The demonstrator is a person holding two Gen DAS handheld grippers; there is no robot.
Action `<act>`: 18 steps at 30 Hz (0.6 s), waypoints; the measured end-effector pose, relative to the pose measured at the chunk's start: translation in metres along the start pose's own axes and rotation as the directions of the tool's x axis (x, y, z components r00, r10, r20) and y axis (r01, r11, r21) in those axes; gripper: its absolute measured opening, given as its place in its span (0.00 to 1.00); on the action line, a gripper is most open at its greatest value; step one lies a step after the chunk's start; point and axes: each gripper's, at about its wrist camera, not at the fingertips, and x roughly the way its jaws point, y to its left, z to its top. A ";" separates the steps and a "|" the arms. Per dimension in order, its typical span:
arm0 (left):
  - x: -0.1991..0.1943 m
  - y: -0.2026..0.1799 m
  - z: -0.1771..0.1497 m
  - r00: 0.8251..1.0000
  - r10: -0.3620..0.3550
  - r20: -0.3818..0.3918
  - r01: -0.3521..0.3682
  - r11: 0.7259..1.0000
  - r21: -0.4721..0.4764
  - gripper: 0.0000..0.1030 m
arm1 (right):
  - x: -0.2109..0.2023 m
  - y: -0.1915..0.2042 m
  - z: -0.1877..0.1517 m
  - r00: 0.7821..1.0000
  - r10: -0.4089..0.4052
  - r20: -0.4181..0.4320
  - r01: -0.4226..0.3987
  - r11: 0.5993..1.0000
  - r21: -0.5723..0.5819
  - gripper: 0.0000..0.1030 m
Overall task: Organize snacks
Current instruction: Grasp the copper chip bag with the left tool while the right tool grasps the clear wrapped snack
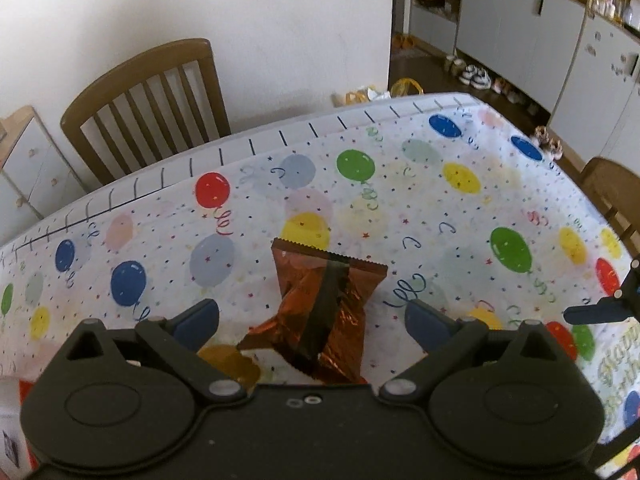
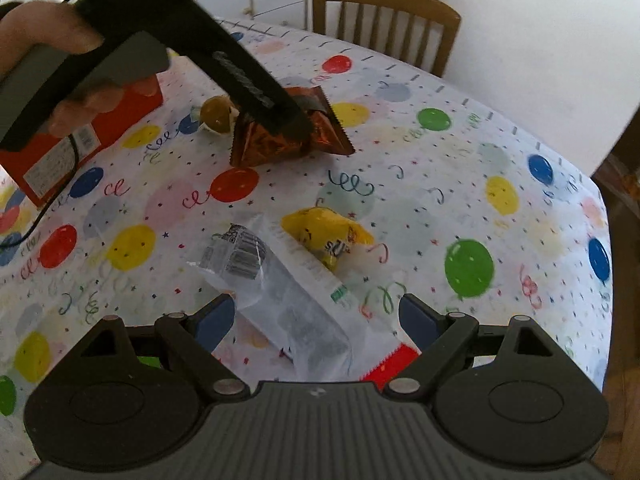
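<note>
Step looks like pickup: my left gripper (image 1: 312,316), fingers wide, straddles the copper foil snack bag (image 1: 320,304) mid-table. Right gripper (image 2: 316,320), also wide, hovers over a clear wrapper (image 2: 280,280). Next I'd lower left and close.

Four snack items lie on the surface (image 2: 420,184): one copper foil bag (image 2: 280,140), one yellow packet (image 2: 328,236), one clear wrapper (image 2: 280,280) and one gold round sweet (image 2: 216,114). One red box (image 2: 100,128) sits at ten o'clock. Two tools are visible, left (image 1: 312,320) and right (image 2: 316,316).
</note>
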 end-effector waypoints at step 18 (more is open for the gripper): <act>0.046 -0.003 0.004 0.992 -0.033 -0.122 0.035 0.999 0.019 0.60 | 0.012 0.018 -0.003 1.000 0.004 -0.002 -0.004 1.000 -0.017 0.48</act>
